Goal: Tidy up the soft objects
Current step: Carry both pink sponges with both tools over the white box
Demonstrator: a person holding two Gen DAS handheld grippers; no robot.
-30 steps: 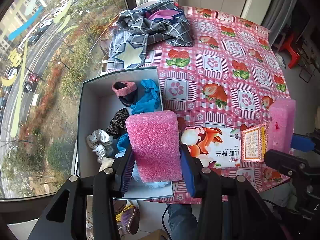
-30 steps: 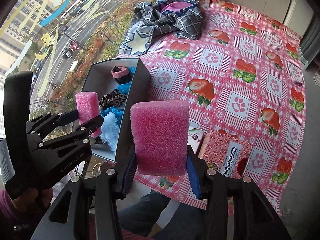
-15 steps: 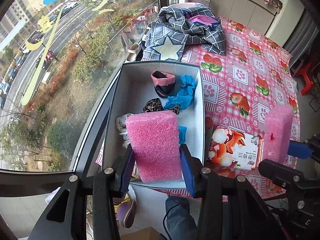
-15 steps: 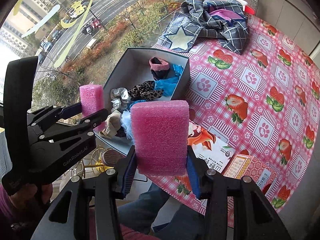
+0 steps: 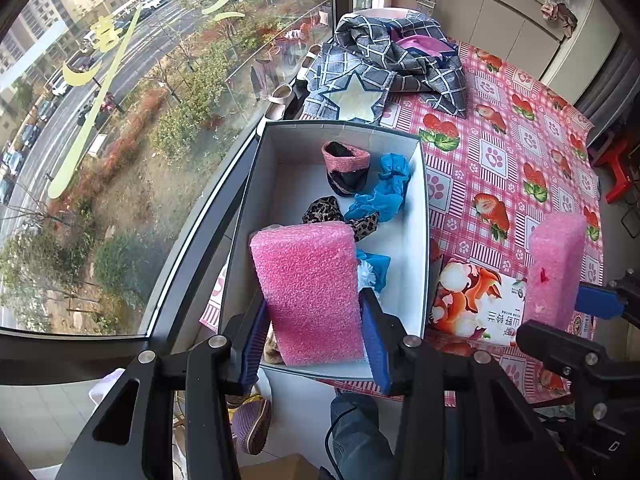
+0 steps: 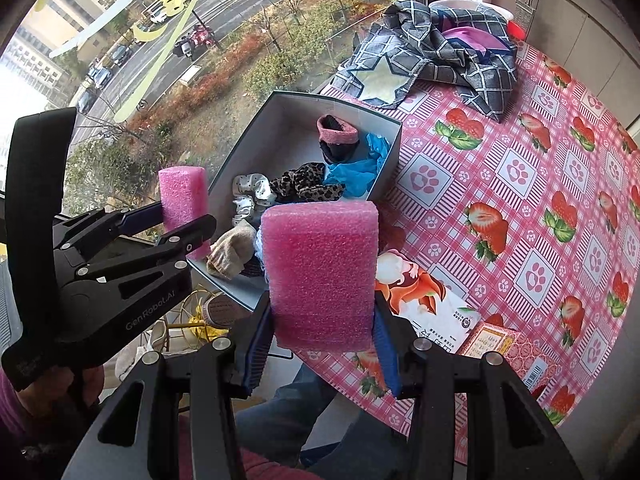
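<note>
Beside the window, a strawberry-print table carries an open box of soft items. Each gripper clamps a pink foam block: left gripper above the box's near end, right gripper over its near corner.

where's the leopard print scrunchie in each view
Left wrist: leopard print scrunchie mid-frame inside the box, just above the held pink foam block.
Right wrist: scrunchie centre, upper half, in the box's middle.
Shared landmark: blue cloth to its right in both views.
</note>
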